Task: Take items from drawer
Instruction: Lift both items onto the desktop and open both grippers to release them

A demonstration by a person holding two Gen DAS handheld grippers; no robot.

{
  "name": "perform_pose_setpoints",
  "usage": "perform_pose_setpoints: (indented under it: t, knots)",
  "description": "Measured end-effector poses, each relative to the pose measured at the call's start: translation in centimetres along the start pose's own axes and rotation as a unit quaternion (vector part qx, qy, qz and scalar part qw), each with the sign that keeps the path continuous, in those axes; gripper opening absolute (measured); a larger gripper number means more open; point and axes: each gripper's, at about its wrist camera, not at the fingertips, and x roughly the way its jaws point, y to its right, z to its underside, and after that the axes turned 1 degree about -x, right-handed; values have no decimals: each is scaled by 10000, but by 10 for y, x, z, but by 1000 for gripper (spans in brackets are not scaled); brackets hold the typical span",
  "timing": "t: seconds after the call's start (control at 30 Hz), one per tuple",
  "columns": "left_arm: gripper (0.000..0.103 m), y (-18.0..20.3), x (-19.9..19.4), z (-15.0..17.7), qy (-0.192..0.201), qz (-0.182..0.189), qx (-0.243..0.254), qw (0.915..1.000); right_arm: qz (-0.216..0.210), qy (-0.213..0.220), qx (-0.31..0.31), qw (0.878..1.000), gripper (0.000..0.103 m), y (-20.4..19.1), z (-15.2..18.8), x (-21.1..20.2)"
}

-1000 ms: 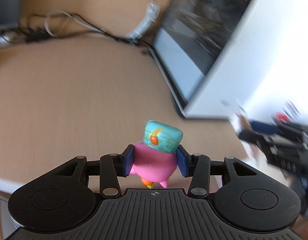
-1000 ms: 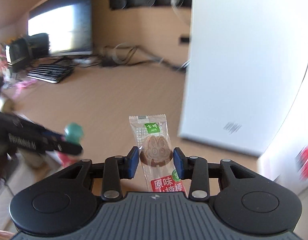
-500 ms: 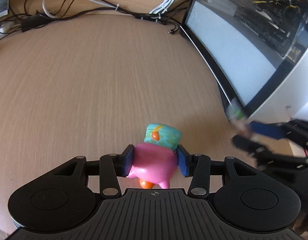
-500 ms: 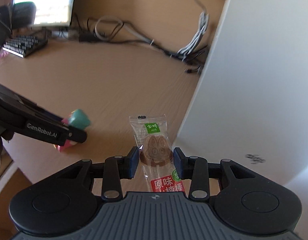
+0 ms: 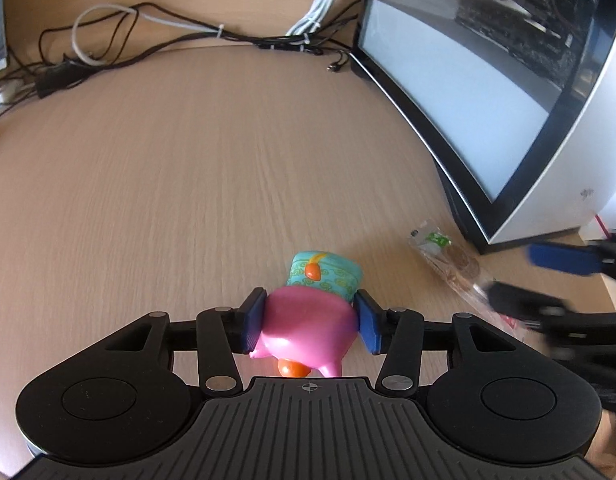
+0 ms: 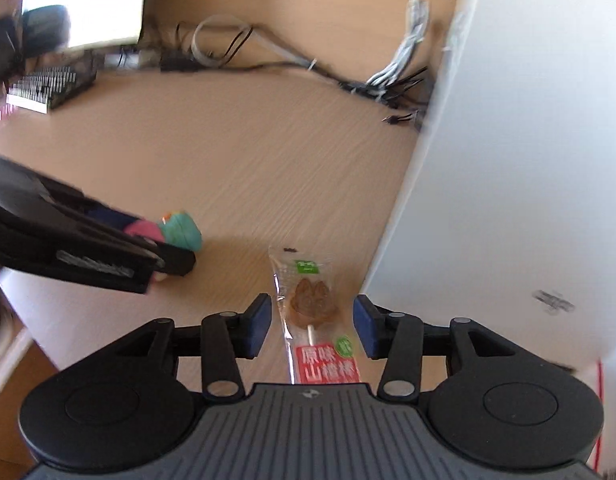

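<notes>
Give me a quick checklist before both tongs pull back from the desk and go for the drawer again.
1. Right tongs clear of the clear-wrapped brown lollipop: ok, jaws opening, gaps on both sides.
2. Lollipop lying on the light wooden desk: ok.
3. Left tongs let go of the pink toy figure with the teal hat: not ok, pads still pinch it.
4. Figure resting on the desk: cannot tell.
5. Lollipop clear of the white computer case: ok, though close.

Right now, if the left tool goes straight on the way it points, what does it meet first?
Most likely the bare desk just past the toy between its pads. Nothing else seems to lie in that line; the candy sits off to the right. Depth is unclear.
</notes>
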Motion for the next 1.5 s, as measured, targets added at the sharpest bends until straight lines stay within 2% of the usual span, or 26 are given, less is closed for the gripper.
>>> perform_pose_setpoints:
  t: [0.07, 0.2, 0.27, 0.3, 0.4, 0.43, 0.5, 0.57, 0.6, 0.67, 0.83, 0.9, 0.97, 1.0, 1.1, 1.2, 1.27, 1.33, 1.4, 1.5]
  knots:
    - [52, -5, -8, -1, 143, 173, -78, 9997, 18, 81, 261, 9996, 51, 8, 8, -18]
    - [53, -13, -49, -3, 932, 175, -147, 9954, 246, 193, 617, 9976, 51, 15, 23, -42]
    - [53, -16, -66, -5, 1105, 213, -90, 9936, 297, 198, 778, 9963, 52, 21, 29, -53]
    - [53, -15, -70, -6, 1046, 169, -25, 9944, 298, 197, 839, 9958, 52, 23, 32, -57]
    - [53, -6, -56, -4, 292, 125, 452, 9985, 288, 131, 978, 9947, 52, 26, 40, -61]
    - [54, -4, -48, 0, 172, 143, 506, 9985, 283, 95, 1009, 9945, 52, 27, 43, -62]
    - [54, -4, -33, 10, 160, 65, 395, 9991, 259, 38, 1039, 9942, 52, 25, 45, -62]
    - [54, -4, -17, 19, -59, -40, 237, 9997, 257, 39, 983, 9948, 52, 21, 47, -64]
    - [54, -3, -18, 23, 131, -56, 273, 9995, 291, 42, 943, 9951, 52, 22, 51, -68]
    - [53, 0, -18, 25, 179, -75, 285, 9994, 364, 40, 915, 9951, 52, 22, 56, -75]
    - [53, -1, -29, 21, 452, 419, 62, 9981, 469, 9, 1114, 9927, 52, 29, 70, -85]
    - [54, 13, -25, 17, 268, 229, 497, 9981, 481, 24, 1174, 9919, 52, 33, 73, -88]
    - [54, 30, -18, 21, 24, -64, 1120, 9937, 475, 43, 1184, 9918, 52, 33, 73, -88]
    - [54, 33, -16, 23, 34, -126, 1315, 9912, 468, 54, 1168, 9920, 52, 33, 73, -88]
    - [54, 37, -19, 34, 270, -209, 1539, 9875, 457, 79, 1075, 9931, 52, 29, 73, -89]
    - [55, 40, -19, 35, 222, 161, 1359, 9903, 432, 24, 1039, 9936, 52, 27, 75, -87]
    - [72, 42, -17, 32, 143, 385, 1206, 9918, 398, -21, 1076, 9934, 52, 28, 77, -85]
    - [93, 46, -15, 32, 41, 550, 1202, 9912, 388, -65, 1107, 9931, 52, 29, 78, -83]
    - [98, 49, -12, 32, 15, 627, 1134, 9916, 411, -94, 1135, 9926, 52, 30, 80, -80]
    - [96, 52, -8, 32, 96, 583, 1107, 9921, 451, -98, 1202, 9917, 52, 33, 81, -77]
